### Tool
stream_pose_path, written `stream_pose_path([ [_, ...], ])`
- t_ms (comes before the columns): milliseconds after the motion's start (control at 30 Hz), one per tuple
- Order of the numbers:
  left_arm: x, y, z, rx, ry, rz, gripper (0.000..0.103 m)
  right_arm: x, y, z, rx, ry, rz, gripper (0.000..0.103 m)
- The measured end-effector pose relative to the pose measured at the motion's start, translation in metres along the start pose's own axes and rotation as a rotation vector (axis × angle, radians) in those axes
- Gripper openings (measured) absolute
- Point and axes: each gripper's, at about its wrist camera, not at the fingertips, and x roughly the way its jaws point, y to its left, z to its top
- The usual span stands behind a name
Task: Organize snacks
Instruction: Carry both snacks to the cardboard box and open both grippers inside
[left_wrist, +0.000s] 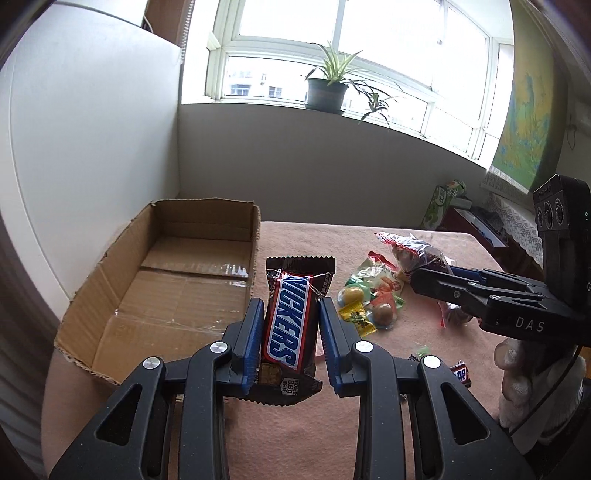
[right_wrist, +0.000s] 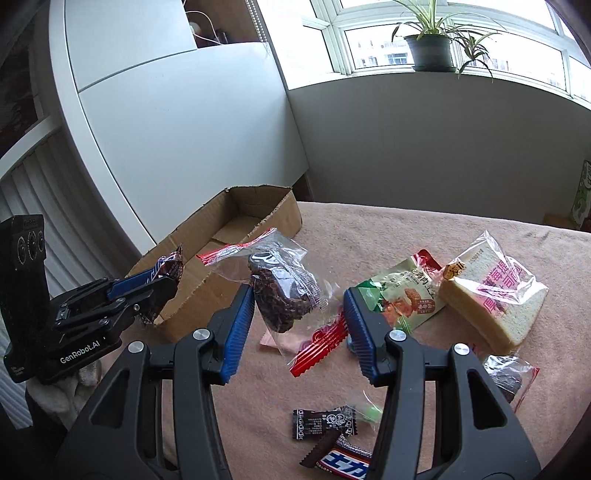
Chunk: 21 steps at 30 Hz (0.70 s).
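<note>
My left gripper (left_wrist: 291, 308) is shut on a brown Snickers bar (left_wrist: 288, 332), which stands upright between the blue pads above the pink tablecloth. An open cardboard box (left_wrist: 85, 295) with nothing in it lies just to its left. My right gripper (right_wrist: 298, 295) is shut on a clear packet with a dark brown pastry (right_wrist: 284, 291), lifted off the cloth. In the left wrist view the right gripper (left_wrist: 415, 277) reaches in from the right with that packet (left_wrist: 417, 251). The right wrist view shows the left gripper (right_wrist: 166, 284) beside the box (right_wrist: 207, 280).
On the cloth lie a wrapped bread slice (right_wrist: 495, 299), a green snack pouch (right_wrist: 406, 295), a bag of mixed candies (left_wrist: 369, 291), small dark candies (right_wrist: 325, 421), a mini Snickers (right_wrist: 343, 461) and another dark packet (right_wrist: 506, 376). A potted plant (left_wrist: 327, 88) stands on the windowsill.
</note>
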Motion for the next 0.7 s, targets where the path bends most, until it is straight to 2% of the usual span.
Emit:
stream_pose_path([
  [333, -0.010, 0.054, -0.004, -0.086, -0.034, 0.140, 0.028, 0.043, 0.057, 0.017, -0.078, 0.005, 0.034, 0.053],
  [700, -0.005, 0.088, 0.000, -0.163, -0.030, 0.193, 0.028, 0.096, 0.088, 0.043, -0.108, 0.028, 0.042, 0.053],
])
